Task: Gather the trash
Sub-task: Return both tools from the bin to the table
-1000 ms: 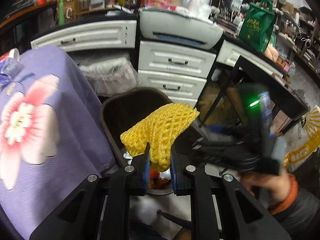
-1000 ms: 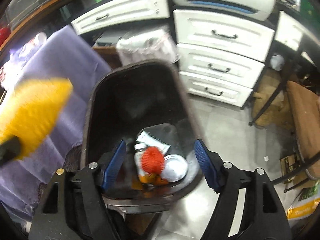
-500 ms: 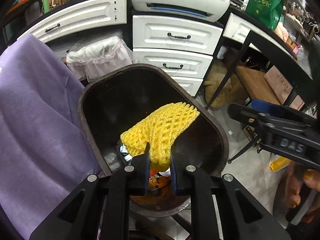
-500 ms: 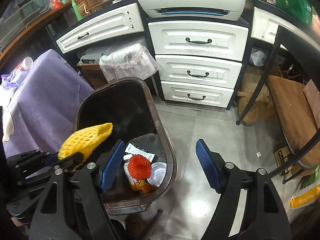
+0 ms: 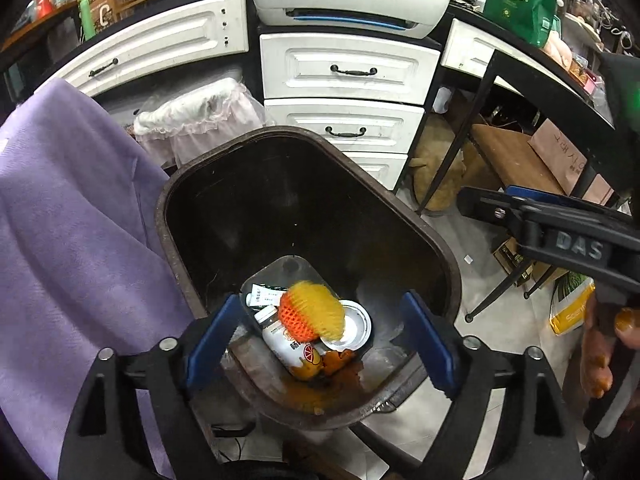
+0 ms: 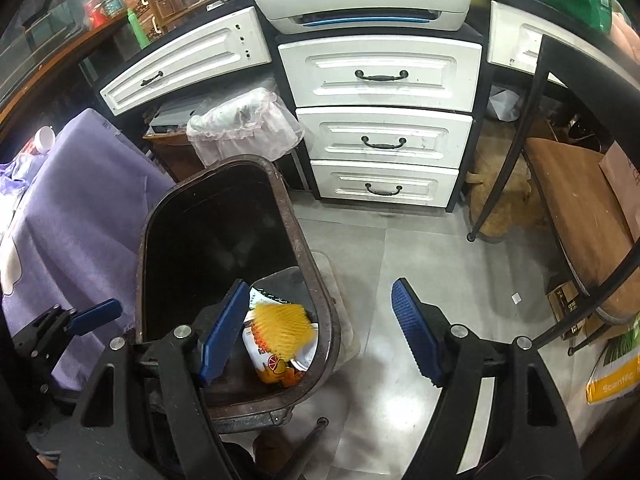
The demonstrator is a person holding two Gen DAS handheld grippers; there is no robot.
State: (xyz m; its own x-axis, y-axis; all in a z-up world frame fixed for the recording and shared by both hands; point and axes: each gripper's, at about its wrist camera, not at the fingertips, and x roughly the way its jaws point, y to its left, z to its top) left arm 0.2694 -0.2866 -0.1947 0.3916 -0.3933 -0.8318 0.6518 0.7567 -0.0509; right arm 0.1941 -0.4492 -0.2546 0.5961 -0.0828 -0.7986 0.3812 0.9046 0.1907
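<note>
**Yellow net released over the bin**

The left gripper (image 5: pixel 320 340) hangs over the near end of the dark brown oval plastic bin (image 5: pixel 440 248), its blue pads spread wide after just opening, with nothing pressed between them. The yellow foam mesh fruit sleeve (image 5: pixel 322 308) is blurred and free of the pads, low inside the bin over the rubbish already there: an orange-red foam net (image 5: pixel 296 320), a white drink bottle with an orange-slice label (image 5: pixel 290 350), a round silvery lid (image 5: pixel 354 326) and a printed paper slip (image 5: pixel 264 294). The right gripper (image 6: pixel 318 328) is also wide open and empty, its left pad over the bin's right rim, its right pad over the grey floor tiles (image 6: pixel 420 256).

This drop looks complete, judging by the sleeve's place. Whether more litter waits on the purple cloth-covered table (image 6: pixel 80 200) to the left I cannot tell.

Readable writing: "DAS" moulded on the right gripper's frame in the left view, and part of "Scientific" on a yellow bag (image 6: pixel 612 380) far right
</note>
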